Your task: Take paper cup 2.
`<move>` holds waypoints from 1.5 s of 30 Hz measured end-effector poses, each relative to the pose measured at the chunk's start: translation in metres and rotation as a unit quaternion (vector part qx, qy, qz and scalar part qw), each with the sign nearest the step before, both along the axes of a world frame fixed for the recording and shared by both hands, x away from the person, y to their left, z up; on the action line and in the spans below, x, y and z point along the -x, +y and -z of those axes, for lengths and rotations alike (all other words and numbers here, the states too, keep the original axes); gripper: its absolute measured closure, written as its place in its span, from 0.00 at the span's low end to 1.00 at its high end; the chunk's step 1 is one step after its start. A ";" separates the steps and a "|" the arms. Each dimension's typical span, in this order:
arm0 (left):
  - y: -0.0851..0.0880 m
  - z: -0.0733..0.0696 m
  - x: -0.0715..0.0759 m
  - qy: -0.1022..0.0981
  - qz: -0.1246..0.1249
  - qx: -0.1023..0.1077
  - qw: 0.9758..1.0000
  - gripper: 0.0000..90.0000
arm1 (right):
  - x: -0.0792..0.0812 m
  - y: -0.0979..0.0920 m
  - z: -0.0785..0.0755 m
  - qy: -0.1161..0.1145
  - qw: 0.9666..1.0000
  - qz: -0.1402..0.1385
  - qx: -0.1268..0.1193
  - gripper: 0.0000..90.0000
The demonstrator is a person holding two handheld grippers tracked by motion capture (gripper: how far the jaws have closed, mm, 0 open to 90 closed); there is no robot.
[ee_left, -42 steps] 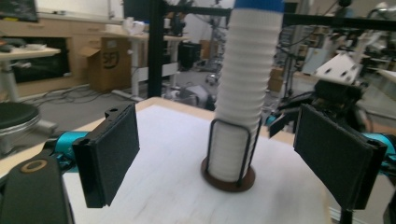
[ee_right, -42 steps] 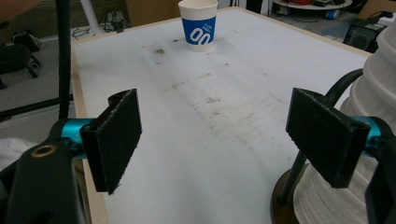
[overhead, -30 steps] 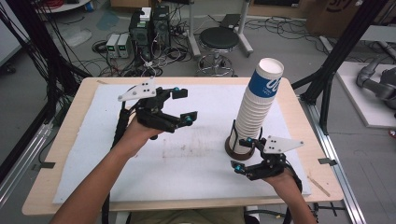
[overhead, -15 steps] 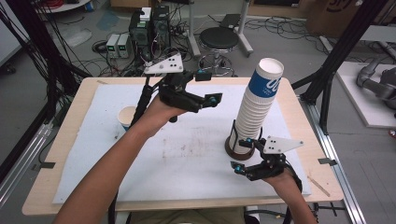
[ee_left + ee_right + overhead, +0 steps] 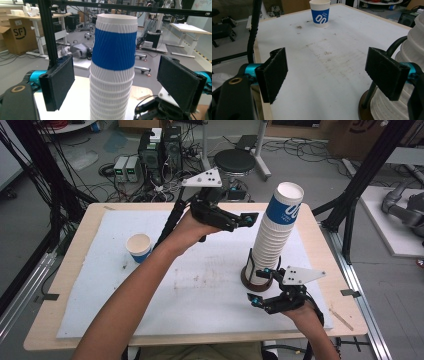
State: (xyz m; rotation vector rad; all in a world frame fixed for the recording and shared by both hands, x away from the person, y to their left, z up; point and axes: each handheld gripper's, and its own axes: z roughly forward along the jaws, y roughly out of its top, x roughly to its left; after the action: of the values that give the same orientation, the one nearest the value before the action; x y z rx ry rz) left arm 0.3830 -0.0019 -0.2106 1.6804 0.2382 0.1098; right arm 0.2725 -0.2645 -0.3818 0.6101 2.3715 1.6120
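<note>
You're lining your left gripper (image 5: 248,218) (jaws wide, empty) on the stack (image 5: 274,237) to pull another cup.

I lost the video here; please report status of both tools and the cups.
Left tool open, facing tall white-and-blue paper cup stack. Right tool open, empty, beside stack base. Nothing between.

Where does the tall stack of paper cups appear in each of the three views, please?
High view: the stack of cups stands right of centre, leaning, on a dark round base.
Left gripper view: it rises in the middle, between the open jaws, untouched.
Right gripper view: its lower part sits at the right edge.
Shared landmark: the white mat on the table.
</note>
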 end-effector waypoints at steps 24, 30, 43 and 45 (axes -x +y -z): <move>-0.071 -0.003 -0.016 0.005 0.000 -0.049 0.999 0.17 | 0.002 -0.002 -0.003 -0.002 1.000 -0.003 -0.005 0.21; -0.074 -0.004 -0.015 -0.003 -0.001 -0.053 0.999 0.25 | 0.002 -0.003 -0.003 -0.004 1.000 -0.002 -0.006 0.21; -0.074 -0.008 -0.014 -0.016 -0.001 -0.053 0.998 0.27 | 0.002 -0.003 -0.002 -0.002 1.000 -0.002 -0.005 0.21; -0.074 -0.008 -0.014 -0.018 0.001 -0.054 0.998 0.27 | 0.002 -0.003 -0.002 -0.001 1.000 -0.003 -0.004 0.21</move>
State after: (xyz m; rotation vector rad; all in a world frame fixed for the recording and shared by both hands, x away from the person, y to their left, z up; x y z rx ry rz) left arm 0.3968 -0.0764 -0.2022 1.7849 0.2074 0.1544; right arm 0.2707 -0.2675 -0.3799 0.6032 2.3675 1.6247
